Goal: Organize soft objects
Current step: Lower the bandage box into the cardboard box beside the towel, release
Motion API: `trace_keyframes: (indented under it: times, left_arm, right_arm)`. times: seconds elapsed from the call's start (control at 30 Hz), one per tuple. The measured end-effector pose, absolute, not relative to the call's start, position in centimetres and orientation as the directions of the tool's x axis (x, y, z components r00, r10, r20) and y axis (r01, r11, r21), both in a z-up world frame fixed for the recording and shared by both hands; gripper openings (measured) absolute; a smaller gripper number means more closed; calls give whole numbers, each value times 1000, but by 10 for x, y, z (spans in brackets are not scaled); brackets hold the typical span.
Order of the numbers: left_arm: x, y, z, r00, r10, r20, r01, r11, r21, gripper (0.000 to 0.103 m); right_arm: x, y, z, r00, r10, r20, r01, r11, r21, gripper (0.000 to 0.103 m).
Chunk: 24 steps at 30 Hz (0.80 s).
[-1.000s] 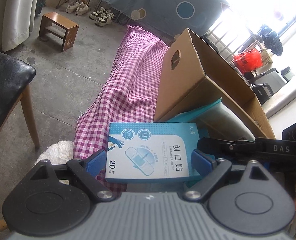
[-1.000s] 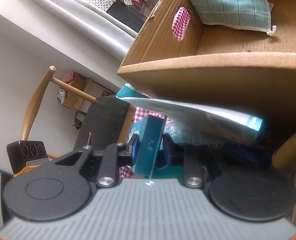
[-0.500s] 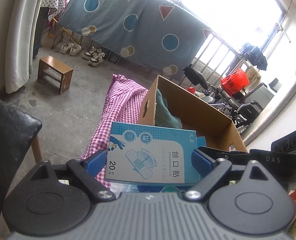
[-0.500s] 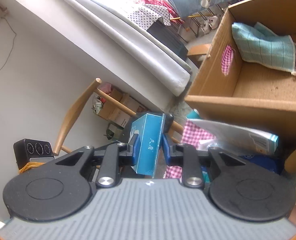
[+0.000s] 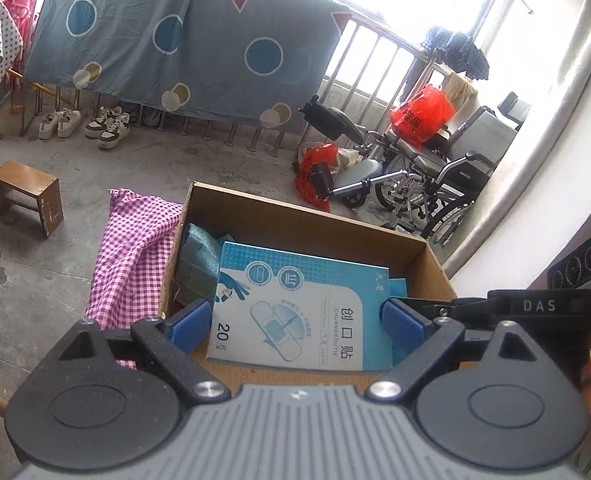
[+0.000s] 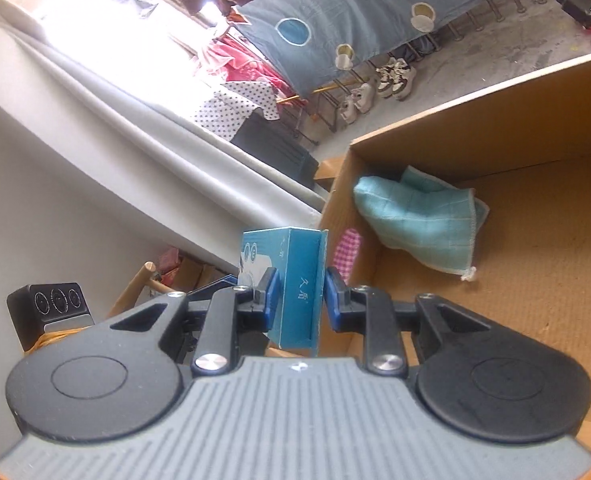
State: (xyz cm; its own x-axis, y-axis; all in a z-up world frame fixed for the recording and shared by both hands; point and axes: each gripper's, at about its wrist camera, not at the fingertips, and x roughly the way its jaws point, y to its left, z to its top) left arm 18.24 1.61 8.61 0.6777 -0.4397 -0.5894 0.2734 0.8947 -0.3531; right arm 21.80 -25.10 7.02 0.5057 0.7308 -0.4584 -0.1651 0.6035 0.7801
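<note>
Plaster box (image 5: pixel 295 312): flat, blue and white, "20" printed on front, held above open carton (image 5: pixel 307 220), face up in left view, edge-on in right view. Teal cloth (image 6: pixel 419 224): crumpled, lying in carton's corner, on its floor.

plaster box (image 5: pixel 295 312) now above carton (image 5: pixel 307 220)

Box (image 5: pixel 291 308) hides most of the cloth (image 5: pixel 197 264) and the carton (image 5: pixel 311 220) floor in the left view. Carton's right side runs off the right view's edge. Small print on the box unreadable.
</note>
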Motion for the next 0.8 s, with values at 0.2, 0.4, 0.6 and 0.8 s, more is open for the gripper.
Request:
trace_keyframes:
  times: [0.2, 0.4, 0.6, 0.8]
  left_arm:
    - [241, -19, 42, 601, -387, -699, 247, 922, -298, 91]
    - [235, 11, 38, 598, -407, -691, 201, 910, -362, 92]
    - [187, 42, 47, 648, -359, -671, 179, 929, -325, 94]
    - [144, 64, 40, 670, -322, -669, 123, 937, -328, 94]
  right_arm:
    - [264, -265, -10, 359, 665, -655, 47, 688, 725, 28]
    - [285, -261, -65, 164, 591, -789, 177, 770, 613, 53]
    - [291, -248, -60, 134, 596, -792, 158, 776, 611, 72]
    - [311, -214, -55, 98, 562, -821, 33, 823, 567, 54]
